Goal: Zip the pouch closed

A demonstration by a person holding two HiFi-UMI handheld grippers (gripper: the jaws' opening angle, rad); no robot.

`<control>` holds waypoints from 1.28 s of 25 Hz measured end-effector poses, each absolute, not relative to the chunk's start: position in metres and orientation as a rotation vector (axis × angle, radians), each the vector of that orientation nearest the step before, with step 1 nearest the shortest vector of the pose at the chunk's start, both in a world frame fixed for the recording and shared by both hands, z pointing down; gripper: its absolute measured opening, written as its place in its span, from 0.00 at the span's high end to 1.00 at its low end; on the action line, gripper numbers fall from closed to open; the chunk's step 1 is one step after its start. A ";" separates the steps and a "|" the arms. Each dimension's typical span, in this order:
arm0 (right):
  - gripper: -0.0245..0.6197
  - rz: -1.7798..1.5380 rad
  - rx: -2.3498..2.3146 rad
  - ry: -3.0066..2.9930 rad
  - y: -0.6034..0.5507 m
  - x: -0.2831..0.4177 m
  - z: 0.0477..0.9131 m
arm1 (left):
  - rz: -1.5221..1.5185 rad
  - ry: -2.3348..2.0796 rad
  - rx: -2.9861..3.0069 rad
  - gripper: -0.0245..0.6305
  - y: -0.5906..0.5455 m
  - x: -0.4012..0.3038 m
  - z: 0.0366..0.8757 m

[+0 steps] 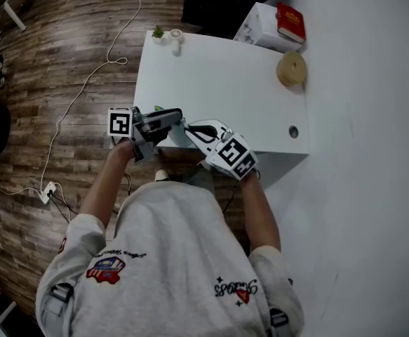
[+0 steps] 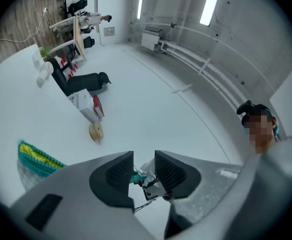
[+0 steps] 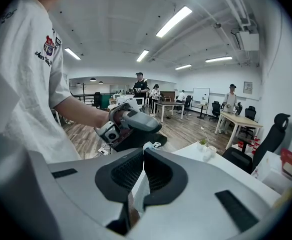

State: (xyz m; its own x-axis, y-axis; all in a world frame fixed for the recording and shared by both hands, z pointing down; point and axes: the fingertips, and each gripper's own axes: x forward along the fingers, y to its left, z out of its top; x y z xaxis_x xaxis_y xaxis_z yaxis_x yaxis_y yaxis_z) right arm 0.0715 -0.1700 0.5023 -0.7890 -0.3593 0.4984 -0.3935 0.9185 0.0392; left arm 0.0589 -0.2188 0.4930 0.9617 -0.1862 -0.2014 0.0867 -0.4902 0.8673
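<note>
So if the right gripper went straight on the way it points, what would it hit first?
Probably the grey left gripper, held in the person's other hand right ahead of the right gripper; how far apart they are is unclear.

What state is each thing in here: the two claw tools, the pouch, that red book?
left gripper: jaws narrowly apart, a small teal-and-white piece in the gap; pinch unclear.
right gripper: shut on the pouch.
pouch: thin white edge clamped; zip state hidden.
red book: closed, flat on a white box.
</note>
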 end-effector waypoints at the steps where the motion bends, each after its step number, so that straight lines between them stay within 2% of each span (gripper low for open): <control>1: 0.94 0.094 0.545 -2.562 -0.171 0.071 0.504 | -0.333 -0.076 2.068 0.78 -0.220 0.057 0.491; 8: 0.94 0.111 0.559 -2.568 -0.177 0.064 0.508 | -0.266 -0.109 2.143 0.82 -0.216 0.058 0.492; 17: 0.94 0.104 0.558 -2.569 -0.182 0.060 0.510 | -0.217 -0.211 2.275 0.95 -0.221 0.053 0.495; 32: 0.95 0.114 0.592 -2.573 -0.196 0.053 0.513 | -0.147 -0.393 2.467 0.95 -0.236 0.046 0.494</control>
